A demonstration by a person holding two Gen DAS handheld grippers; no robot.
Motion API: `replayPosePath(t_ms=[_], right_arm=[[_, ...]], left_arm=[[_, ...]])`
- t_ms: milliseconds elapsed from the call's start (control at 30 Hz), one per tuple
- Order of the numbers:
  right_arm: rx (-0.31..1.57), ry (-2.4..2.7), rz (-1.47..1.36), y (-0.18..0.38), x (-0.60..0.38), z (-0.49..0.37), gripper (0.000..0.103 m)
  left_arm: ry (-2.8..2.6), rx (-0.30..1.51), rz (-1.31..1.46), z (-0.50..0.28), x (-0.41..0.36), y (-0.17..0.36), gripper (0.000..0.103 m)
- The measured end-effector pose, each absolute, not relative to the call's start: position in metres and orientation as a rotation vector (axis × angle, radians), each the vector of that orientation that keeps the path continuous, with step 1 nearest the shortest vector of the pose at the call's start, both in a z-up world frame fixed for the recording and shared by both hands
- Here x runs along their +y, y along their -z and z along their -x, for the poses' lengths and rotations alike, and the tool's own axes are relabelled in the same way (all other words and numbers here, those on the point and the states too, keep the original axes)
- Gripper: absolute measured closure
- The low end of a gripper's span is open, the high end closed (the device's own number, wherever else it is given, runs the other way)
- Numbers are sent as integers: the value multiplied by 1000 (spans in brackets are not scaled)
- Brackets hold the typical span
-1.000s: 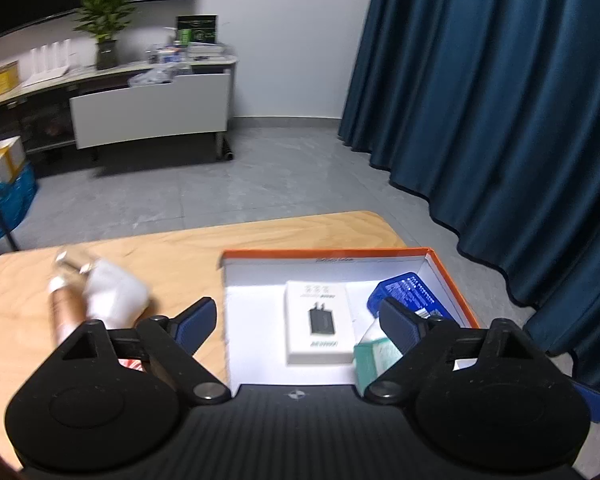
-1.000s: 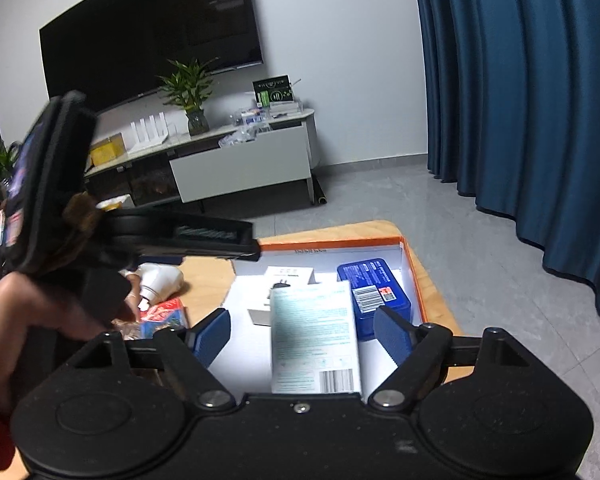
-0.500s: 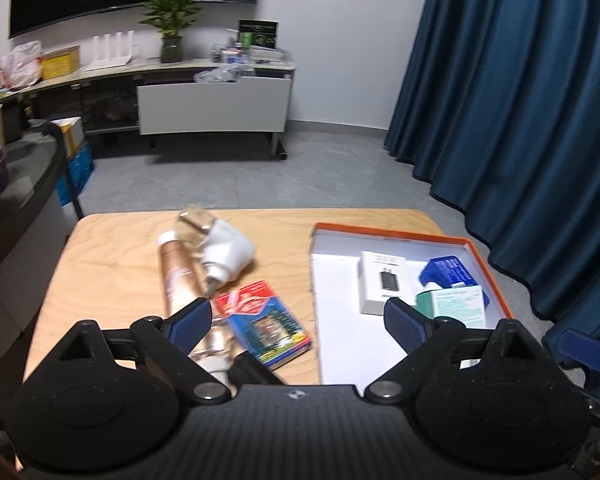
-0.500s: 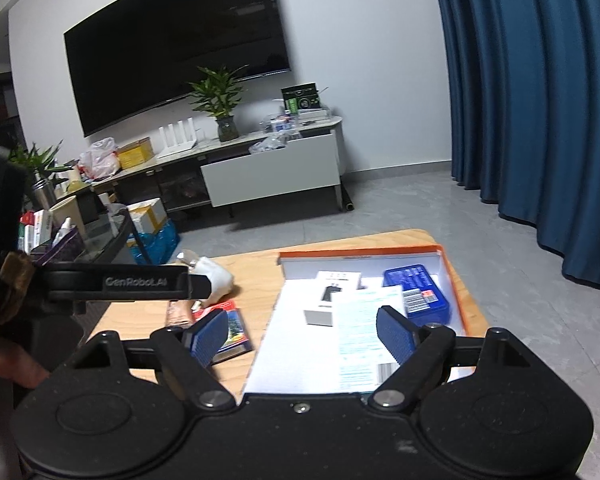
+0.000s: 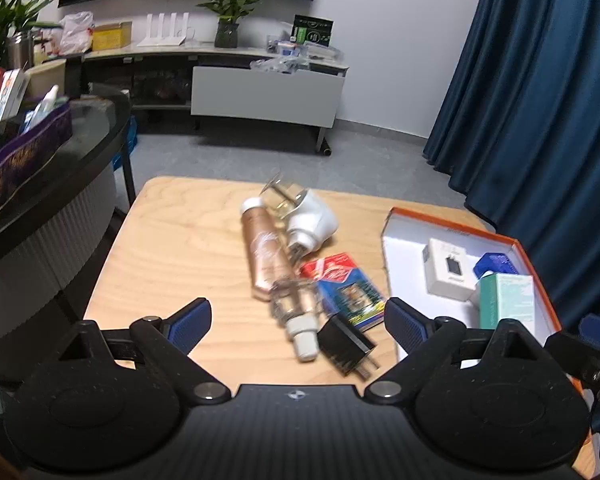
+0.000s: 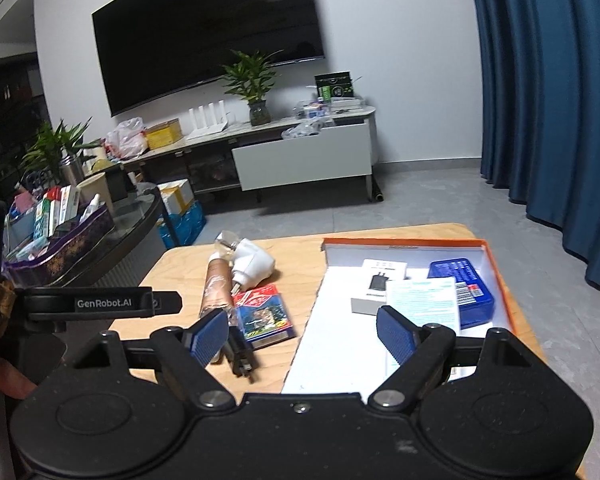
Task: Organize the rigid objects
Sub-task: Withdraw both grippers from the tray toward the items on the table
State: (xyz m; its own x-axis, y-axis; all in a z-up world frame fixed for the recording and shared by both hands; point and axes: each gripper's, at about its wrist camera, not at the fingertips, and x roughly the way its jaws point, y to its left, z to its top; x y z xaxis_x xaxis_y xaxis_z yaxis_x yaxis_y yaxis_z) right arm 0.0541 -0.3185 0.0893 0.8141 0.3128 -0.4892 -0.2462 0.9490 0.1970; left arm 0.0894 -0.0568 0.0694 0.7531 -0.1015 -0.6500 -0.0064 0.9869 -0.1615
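- My left gripper (image 5: pixel 298 318) has its jaws spread wide with nothing between them, low in the frame of its own view, above the wooden table (image 5: pixel 180 248).
- My right gripper (image 6: pixel 302 330) is spread wide too, holding nothing; its blue pads (image 6: pixel 394 334) sit at the lower middle of the right view, over the near edge of the orange-rimmed box (image 6: pixel 496 264).
- Just beyond my left jaws, at frame centre, a black charger plug (image 5: pixel 346 344) lies on the table with its prongs toward the lower right.
- Touching it on the left is a clear bottle with a white cap (image 5: pixel 296 320), blurred, and above that a copper-coloured tube (image 5: pixel 264 252) lying lengthwise.
- A white plug-shaped device (image 5: pixel 312 224) and a clear glass piece (image 5: pixel 280 196) rest at the tube's upper end.
- A red and blue card pack (image 5: pixel 346 284) lies flat just right of the tube.
- At the right of the left view the box (image 5: pixel 452 232) holds a white charger carton (image 5: pixel 448 268), a blue case (image 5: pixel 496 264) and a green-white carton (image 5: pixel 506 300).
- In the right view the green-white carton (image 6: pixel 424 304) lies between the white carton (image 6: pixel 376 284) and the blue case (image 6: pixel 462 292).
- At the left of the right view, my left gripper's arm (image 6: pixel 96 304) shows its lettering.
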Motion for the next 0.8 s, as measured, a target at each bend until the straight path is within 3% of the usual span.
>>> replayPosePath(t_ms=[800], right_arm=[[598,-301,-145,-68,-321,-68,7]], left_arm=[[-3,802,118,-112,-42,-25,7]])
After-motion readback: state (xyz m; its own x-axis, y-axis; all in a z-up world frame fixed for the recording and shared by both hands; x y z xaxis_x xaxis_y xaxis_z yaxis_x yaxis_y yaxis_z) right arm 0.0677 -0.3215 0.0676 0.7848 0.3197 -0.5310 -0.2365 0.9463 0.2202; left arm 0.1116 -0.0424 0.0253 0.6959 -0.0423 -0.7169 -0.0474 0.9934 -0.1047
